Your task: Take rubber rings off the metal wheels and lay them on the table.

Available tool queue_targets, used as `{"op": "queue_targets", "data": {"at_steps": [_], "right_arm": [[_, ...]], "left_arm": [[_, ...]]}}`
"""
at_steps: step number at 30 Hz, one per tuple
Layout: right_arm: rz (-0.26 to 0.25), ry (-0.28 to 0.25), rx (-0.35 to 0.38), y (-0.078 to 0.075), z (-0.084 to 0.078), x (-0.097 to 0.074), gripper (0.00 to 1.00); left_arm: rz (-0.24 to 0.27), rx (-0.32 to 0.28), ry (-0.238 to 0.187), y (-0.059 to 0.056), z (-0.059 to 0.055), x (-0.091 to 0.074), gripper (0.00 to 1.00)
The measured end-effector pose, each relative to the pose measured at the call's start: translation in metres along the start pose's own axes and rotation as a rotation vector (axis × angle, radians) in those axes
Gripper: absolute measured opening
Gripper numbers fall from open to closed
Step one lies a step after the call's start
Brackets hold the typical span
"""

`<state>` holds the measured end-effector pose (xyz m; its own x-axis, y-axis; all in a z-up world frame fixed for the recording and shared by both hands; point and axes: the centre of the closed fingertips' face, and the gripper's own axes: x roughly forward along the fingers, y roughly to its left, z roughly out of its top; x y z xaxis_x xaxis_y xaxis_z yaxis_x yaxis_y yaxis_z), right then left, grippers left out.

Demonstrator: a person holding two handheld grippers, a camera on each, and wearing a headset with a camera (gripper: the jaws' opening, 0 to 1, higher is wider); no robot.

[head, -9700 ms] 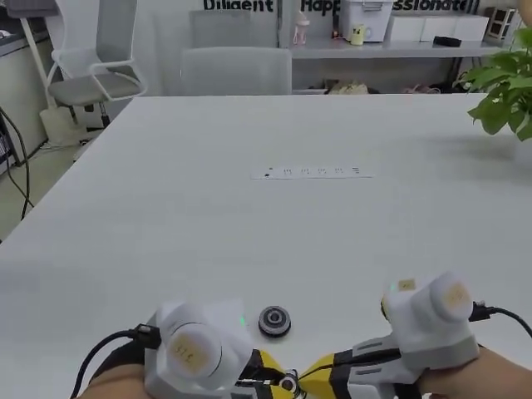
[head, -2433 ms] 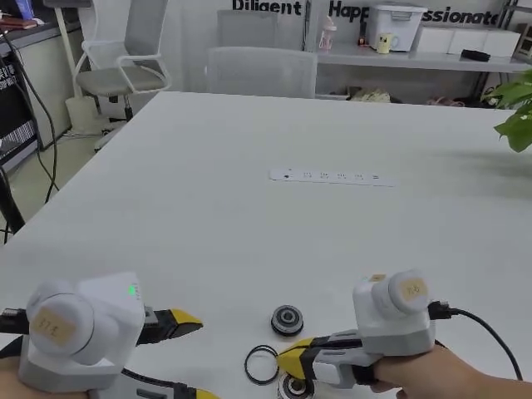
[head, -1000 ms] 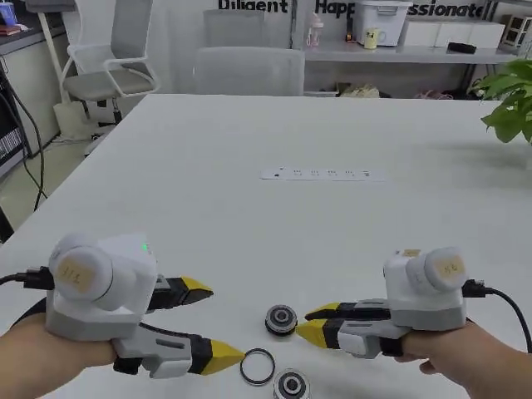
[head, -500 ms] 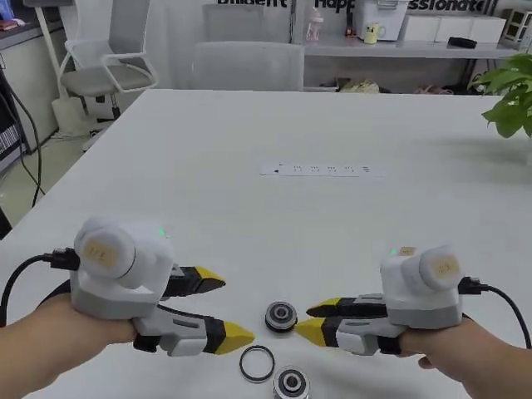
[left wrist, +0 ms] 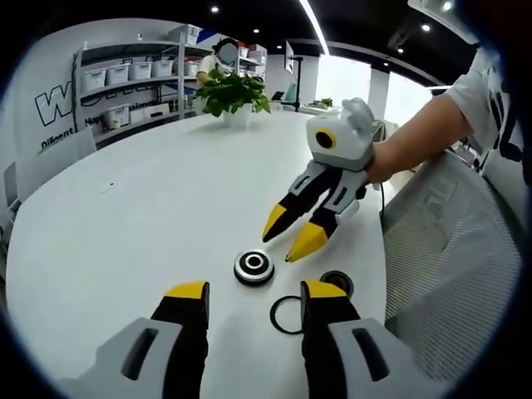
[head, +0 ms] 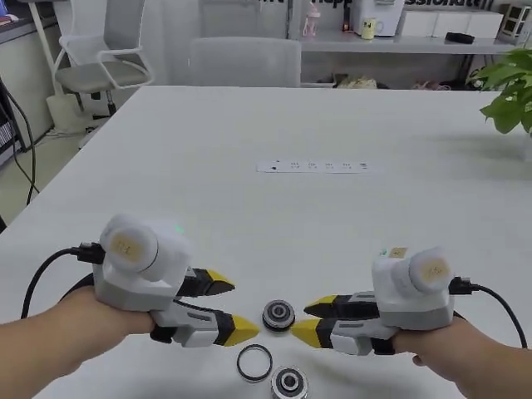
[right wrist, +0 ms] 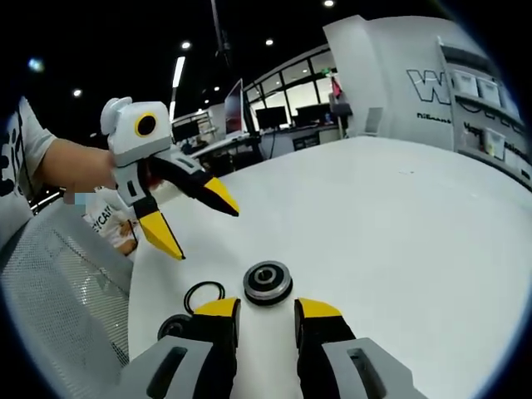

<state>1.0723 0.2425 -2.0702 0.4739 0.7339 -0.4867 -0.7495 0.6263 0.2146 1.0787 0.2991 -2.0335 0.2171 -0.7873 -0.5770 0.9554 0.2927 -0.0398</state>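
The white table [head: 349, 224] carried all the work near its front edge. The left gripper [head: 241, 308] and the right gripper [head: 301, 320] faced each other across one wheel [head: 278, 315]. Both had jaws apart and held nothing, and neither touched the wheel. That wheel lay flat, its dark outer band apparently still fitted. A second wheel [head: 288, 383] lay at 6 o'clock from the first. A loose ring [head: 254, 362] lay flat on the table at 7 o'clock from the first, just beside both.

Risks, as judged: the wheel sat free on a smooth top, so a pinch from one side alone would likely skid or flip it. A band peeled under stretch could spring off the front edge. A sweeping jaw could knock the nearby ring.

Limits of view: the second wheel sat at the very bottom of the head view and was part-covered by a jaw in each gripper view. Whether it was bare could not be confirmed.
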Motion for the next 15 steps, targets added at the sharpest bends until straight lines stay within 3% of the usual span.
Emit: {"op": "queue_targets", "data": {"at_steps": [15], "right_arm": [[-0.002, 0.006, -0.013, -0.001, -0.003, 0.002, 0.25]], "left_arm": [[-0.034, -0.016, 0.020, -0.003, -0.002, 0.024, 0.33]]}}
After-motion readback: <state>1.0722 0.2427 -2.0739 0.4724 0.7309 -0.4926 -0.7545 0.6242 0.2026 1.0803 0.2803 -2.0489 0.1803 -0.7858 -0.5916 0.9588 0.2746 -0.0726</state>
